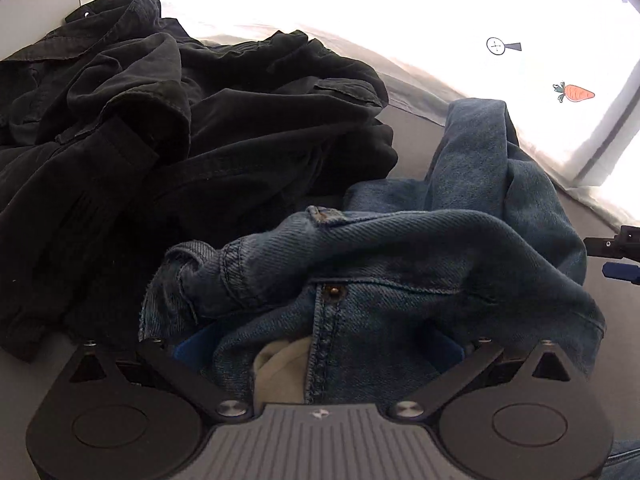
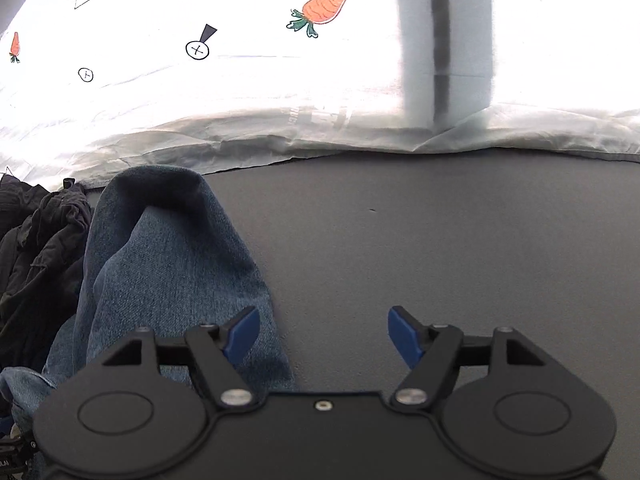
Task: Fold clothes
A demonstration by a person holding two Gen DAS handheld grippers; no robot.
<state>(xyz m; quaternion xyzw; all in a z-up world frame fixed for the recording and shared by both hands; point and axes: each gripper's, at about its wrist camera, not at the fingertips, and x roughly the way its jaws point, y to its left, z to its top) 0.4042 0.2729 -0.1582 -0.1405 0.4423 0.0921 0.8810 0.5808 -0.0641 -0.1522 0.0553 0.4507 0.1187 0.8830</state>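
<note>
Left gripper (image 1: 320,344): fingers buried in the waistband of the blue jeans (image 1: 400,264), grip state cannot be told. Right gripper (image 2: 323,336): jaws spread, empty, left fingertip over a jeans leg on the grey table (image 2: 440,240). Black clothes (image 1: 160,128) heaped just left of the jeans.
</note>
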